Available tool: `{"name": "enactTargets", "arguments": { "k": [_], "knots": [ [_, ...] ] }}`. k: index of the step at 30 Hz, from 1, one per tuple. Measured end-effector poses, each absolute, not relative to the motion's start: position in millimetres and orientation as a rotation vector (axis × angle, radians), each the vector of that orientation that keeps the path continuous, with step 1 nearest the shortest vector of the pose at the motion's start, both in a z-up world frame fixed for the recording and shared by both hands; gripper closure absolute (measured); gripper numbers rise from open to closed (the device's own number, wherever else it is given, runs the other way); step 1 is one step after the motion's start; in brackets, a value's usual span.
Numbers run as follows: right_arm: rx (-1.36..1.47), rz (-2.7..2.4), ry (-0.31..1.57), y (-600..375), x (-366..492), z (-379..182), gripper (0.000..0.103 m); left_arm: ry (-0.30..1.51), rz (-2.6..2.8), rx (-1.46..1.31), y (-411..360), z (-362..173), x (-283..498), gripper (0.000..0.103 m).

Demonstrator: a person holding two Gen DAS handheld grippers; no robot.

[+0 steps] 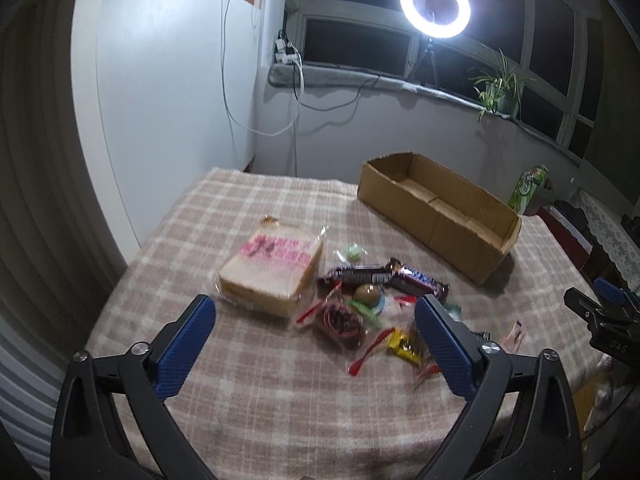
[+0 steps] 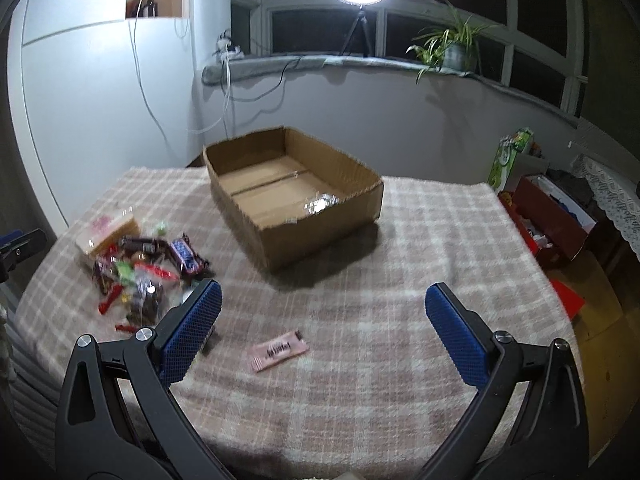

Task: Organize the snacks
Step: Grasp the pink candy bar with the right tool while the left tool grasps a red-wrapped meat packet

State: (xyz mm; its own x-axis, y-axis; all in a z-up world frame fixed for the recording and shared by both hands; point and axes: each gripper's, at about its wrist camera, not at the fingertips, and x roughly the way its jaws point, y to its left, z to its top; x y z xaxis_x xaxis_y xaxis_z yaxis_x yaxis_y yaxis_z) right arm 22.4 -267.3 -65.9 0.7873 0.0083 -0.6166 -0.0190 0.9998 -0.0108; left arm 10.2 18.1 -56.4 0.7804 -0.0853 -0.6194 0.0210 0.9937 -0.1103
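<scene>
A heap of snacks lies on the checked blanket: a bagged sandwich, dark chocolate bars, a brown egg, a yellow sweet and red-edged packets. My left gripper hovers open just before the heap, nothing pressed between its blue pads. An open cardboard box stands behind, with one shiny wrapper inside. My right gripper is open over bare blanket. A pink sachet lies alone between its fingers' reach and the snack heap.
The blanket-covered table drops off at the near and right edges. A ring light and a potted plant stand on the window sill. Red boxes and a green carton sit on the floor at right.
</scene>
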Motion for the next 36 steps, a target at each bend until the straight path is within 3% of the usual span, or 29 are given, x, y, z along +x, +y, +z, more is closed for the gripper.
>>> {"name": "enactTargets", "arguments": {
  "k": [4, 6, 10, 14, 17, 20, 36],
  "knots": [
    [-0.046, 0.009, 0.713, -269.9, 25.2, -80.7, 0.002, 0.705, -0.094, -0.12, 16.7, -66.2, 11.4, 0.019],
    [-0.046, 0.015, 0.747, -271.9, 27.5, -88.9, 0.014, 0.723, -0.117, -0.124, 12.9, -71.3, 12.2, 0.026],
    [0.001, 0.062, 0.835, -276.5, 32.6, -107.7, 0.018, 0.765, -0.177, -0.133, 1.8, -82.7, 13.7, 0.034],
    [0.079, 0.124, 0.904, -278.2, 37.0, -121.4, 0.04, 0.795, -0.234, -0.143, -10.2, -89.8, 17.7, 0.043],
    [0.139, 0.162, 0.94, -276.6, 41.5, -128.9, 0.042, 0.811, -0.286, -0.147, -21.9, -93.1, 22.7, 0.05],
    [0.17, 0.192, 0.981, -272.1, 46.7, -136.3, 0.05, 0.822, -0.334, -0.147, -32.5, -96.0, 27.5, 0.059],
    [0.164, 0.213, 1.0, -253.7, 69.7, -139.8, 0.051, 0.863, -0.405, -0.092, -63.4, -110.6, 55.7, 0.061]
  ]
}}
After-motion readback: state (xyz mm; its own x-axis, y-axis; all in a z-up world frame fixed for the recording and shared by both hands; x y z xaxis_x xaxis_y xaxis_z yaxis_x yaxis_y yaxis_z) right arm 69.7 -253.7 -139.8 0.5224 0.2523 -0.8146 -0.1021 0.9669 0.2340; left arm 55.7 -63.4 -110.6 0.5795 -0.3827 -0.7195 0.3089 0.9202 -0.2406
